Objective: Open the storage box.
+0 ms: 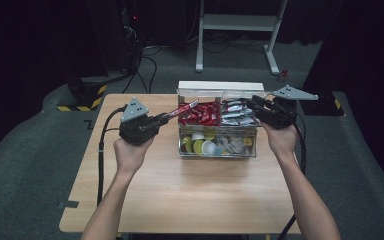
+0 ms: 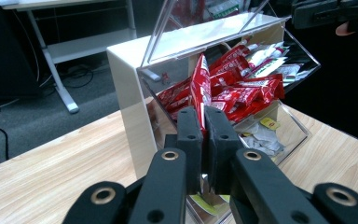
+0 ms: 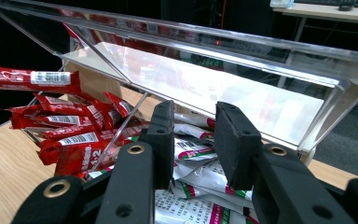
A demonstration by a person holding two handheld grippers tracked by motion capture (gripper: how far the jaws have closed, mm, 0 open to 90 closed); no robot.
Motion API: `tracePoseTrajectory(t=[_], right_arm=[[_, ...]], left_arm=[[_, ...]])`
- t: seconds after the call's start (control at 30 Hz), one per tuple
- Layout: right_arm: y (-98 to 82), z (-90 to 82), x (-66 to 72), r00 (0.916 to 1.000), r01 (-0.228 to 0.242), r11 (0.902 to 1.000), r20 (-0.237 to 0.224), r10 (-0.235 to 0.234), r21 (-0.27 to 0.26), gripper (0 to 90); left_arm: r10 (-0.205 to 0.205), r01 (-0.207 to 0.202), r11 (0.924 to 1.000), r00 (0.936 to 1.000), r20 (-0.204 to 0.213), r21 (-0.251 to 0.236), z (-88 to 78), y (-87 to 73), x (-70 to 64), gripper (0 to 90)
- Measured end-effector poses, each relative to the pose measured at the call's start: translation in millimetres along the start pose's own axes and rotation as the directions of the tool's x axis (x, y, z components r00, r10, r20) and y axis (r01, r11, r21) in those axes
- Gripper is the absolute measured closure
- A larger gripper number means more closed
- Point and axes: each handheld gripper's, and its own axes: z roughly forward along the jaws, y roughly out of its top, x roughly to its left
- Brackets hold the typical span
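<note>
L gripper [image 2: 204, 140] clamped on red sachet [image 2: 199, 86], sachet long axis running fwd from jaws toward red compartment of acrylic box [image 1: 216, 88]. R gripper [image 3: 195, 140] half open, empty, over white sachets [image 3: 200, 177]; lid [image 3: 205, 70] above. Lower bin contents hard to ID.

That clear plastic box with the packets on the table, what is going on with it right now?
A person works at the clear acrylic organiser box on the wooden table with a tool in each hand. The left tool is shut on a long red sachet, holding it just above the pile of red sachets. The right tool is open over the white sachets, under the raised lid.
</note>
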Motion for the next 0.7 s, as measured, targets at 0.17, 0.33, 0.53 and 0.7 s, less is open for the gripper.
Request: tracePoseTrajectory(t=[0.17, 0.33, 0.53, 0.7], right_arm=[[0.0, 0.2, 0.2, 1.0000, 0.000, 1.0000, 0.002, 0.000, -0.001, 68.3], [-0.3, 0.3, 0.1, 1.0000, -0.004, 1.0000, 0.001, 0.004, -0.005, 68.3], [-0.5, 0.0, -0.3, 1.0000, -0.008, 1.0000, -0.001, 0.008, -0.002, 68.1], [-1.1, 0.2, -0.4, 1.0000, -0.008, 0.9999, -0.002, 0.008, -0.007, 67.9]], left_arm=[[-0.011, 0.011, 0.9998, 0.9999, -0.006, -0.017, -10.3, -2.0, 3.4, 86.0], [-0.032, 0.032, 0.9988, 0.9995, -0.006, -0.036, -21.0, -5.3, 8.8, 86.0], [-0.059, 0.059, 0.9970, 0.9983, -0.003, -0.050, -29.9, -11.1, 15.1, 85.9], [-0.078, 0.077, 0.9953, 0.9970, -0.008, -0.059, -38.1, -15.7, 20.6, 85.8]])
